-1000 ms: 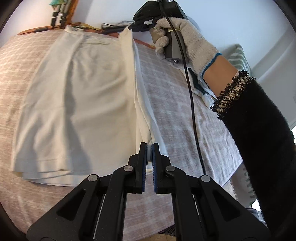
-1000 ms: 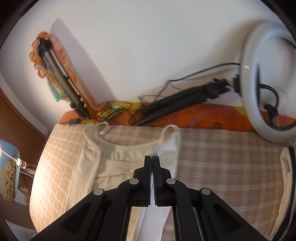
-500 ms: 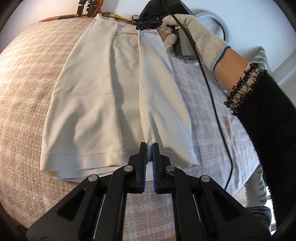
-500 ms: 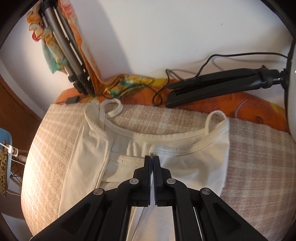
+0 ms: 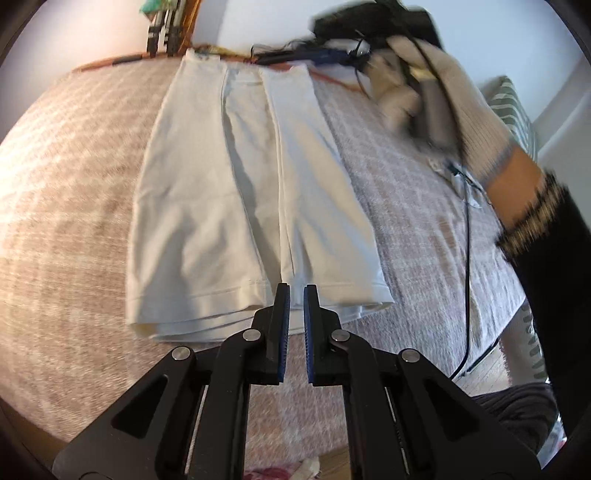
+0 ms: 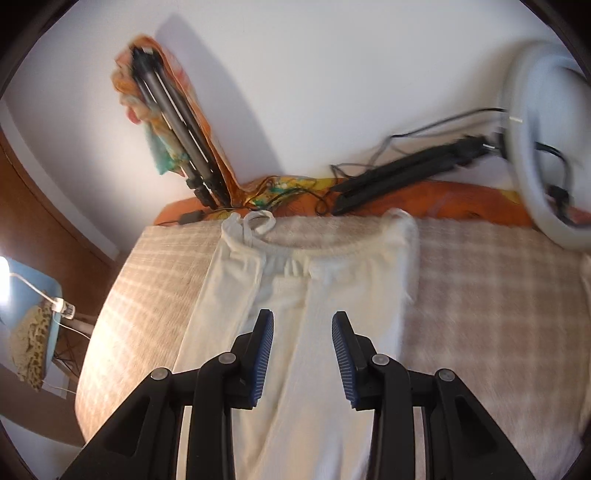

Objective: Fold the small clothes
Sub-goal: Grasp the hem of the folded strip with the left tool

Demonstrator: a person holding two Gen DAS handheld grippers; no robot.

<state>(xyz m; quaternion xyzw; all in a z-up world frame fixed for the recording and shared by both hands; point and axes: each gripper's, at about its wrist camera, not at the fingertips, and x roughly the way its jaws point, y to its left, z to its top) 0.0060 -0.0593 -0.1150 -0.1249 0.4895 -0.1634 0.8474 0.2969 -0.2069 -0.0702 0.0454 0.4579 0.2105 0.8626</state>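
A white sleeveless top (image 5: 236, 192) lies flat on the checked bed cover, both long sides folded in toward the middle. My left gripper (image 5: 296, 291) hovers over its near hem, jaws a narrow gap apart with nothing between them. My right gripper (image 6: 302, 325) is open and empty above the strap end of the top (image 6: 317, 302). In the left wrist view the right gripper (image 5: 369, 22) shows at the far end, held by a gloved hand (image 5: 439, 96) and blurred.
The bed cover (image 5: 74, 206) fills the view. A folded tripod (image 6: 173, 125) and a ring light (image 6: 543, 147) on its stand lean against the wall beyond the top. A cable (image 5: 467, 258) hangs on the right.
Both grippers let go of the right flap, which now lies folded over the middle. The right gripper opened wide and lifted away. The left jaws parted slightly and backed to the hem.
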